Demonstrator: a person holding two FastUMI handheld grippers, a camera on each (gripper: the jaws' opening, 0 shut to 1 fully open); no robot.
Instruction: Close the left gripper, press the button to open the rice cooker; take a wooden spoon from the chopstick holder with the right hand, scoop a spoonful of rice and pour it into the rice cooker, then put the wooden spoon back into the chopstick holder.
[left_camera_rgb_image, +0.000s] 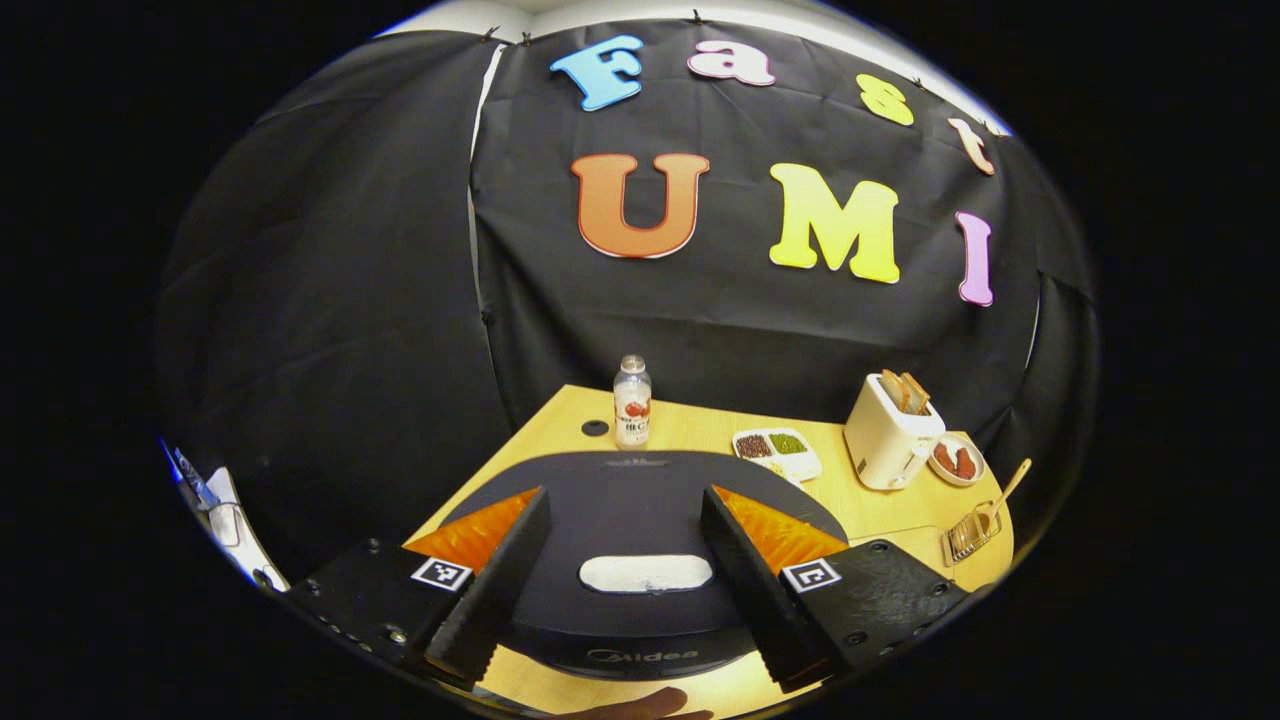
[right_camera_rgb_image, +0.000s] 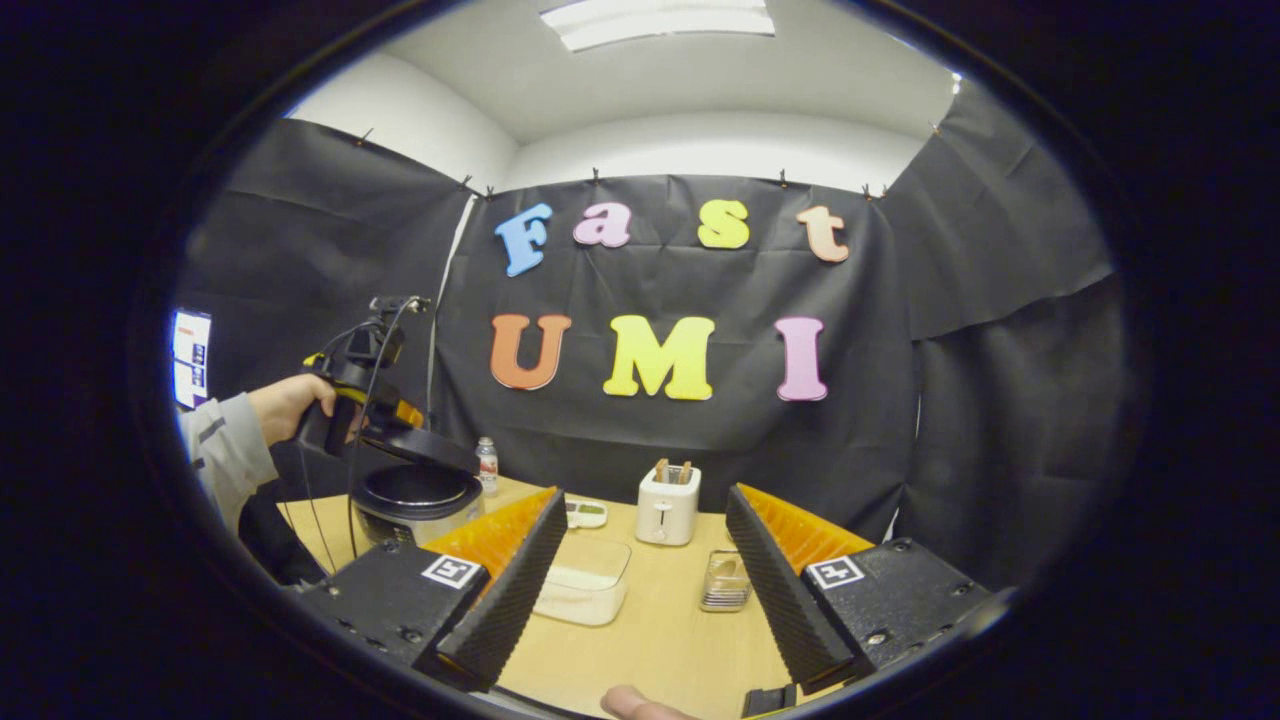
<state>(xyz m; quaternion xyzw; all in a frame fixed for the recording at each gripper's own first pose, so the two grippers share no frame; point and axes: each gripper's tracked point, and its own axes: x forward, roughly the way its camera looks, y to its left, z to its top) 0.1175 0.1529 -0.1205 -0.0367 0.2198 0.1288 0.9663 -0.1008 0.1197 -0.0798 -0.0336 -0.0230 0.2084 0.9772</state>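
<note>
In the left gripper view, the left gripper (left_camera_rgb_image: 620, 580) stood spread, the rice cooker (left_camera_rgb_image: 640, 520) lid between its fingers at lower centre. In the right gripper view, the right gripper (right_camera_rgb_image: 640, 585) was spread wide; the rice container (right_camera_rgb_image: 585, 580) and chopstick holder (right_camera_rgb_image: 725, 582) lay between its fingers, untouched.

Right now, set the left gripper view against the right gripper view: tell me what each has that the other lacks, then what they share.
Left gripper view: the cooker lid's top with its white oval patch, a wooden spoon, a small plate of red food.
Right gripper view: a person's hand and sleeve, the cooker's open pot, a clear box of rice, the ceiling light.
Shared: rice cooker, bottle, toaster, divided dish, holder, table.
</note>
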